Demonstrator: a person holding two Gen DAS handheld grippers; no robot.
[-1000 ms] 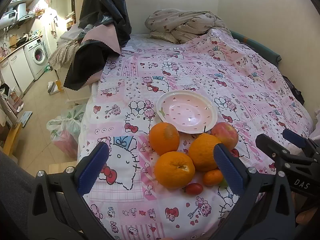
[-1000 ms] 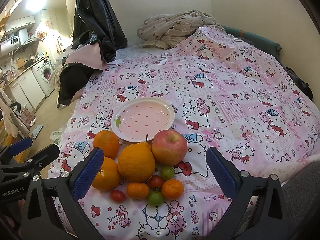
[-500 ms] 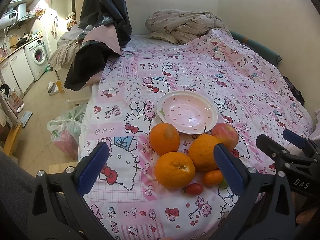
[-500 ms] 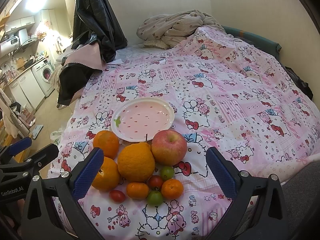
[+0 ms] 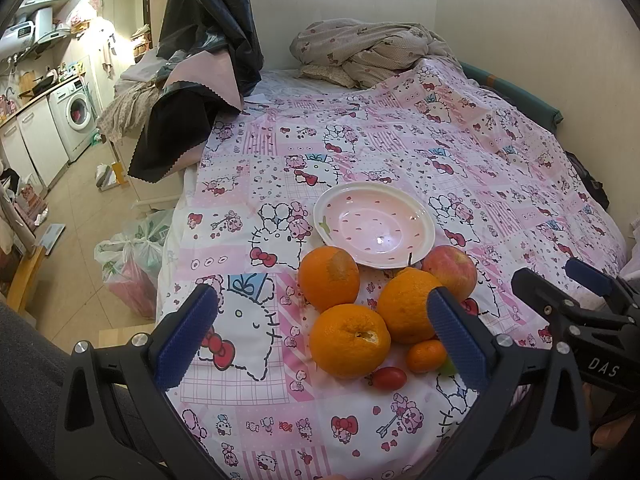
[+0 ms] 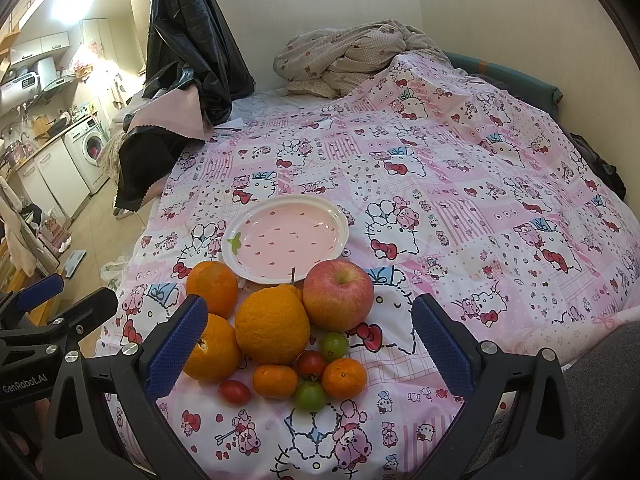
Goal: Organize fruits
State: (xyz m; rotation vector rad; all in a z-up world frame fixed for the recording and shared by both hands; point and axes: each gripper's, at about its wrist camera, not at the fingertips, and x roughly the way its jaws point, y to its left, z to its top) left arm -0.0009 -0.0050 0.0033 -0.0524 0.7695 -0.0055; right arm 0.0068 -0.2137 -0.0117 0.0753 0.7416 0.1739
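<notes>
Fruits look firm, round, roll-prone — take each across its middle — left gripper and right gripper both spread wide, empty.

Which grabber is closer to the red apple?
Right. The right gripper hovers open just in front of the apple; the left gripper is open further left, nearer the oranges.

In the left wrist view, the left gripper's right finger hides part of the bumpy orange and most of a green fruit. In the right wrist view, the right gripper's left finger covers the near orange's left side. Kitchen shelf items blur under glare.
</notes>
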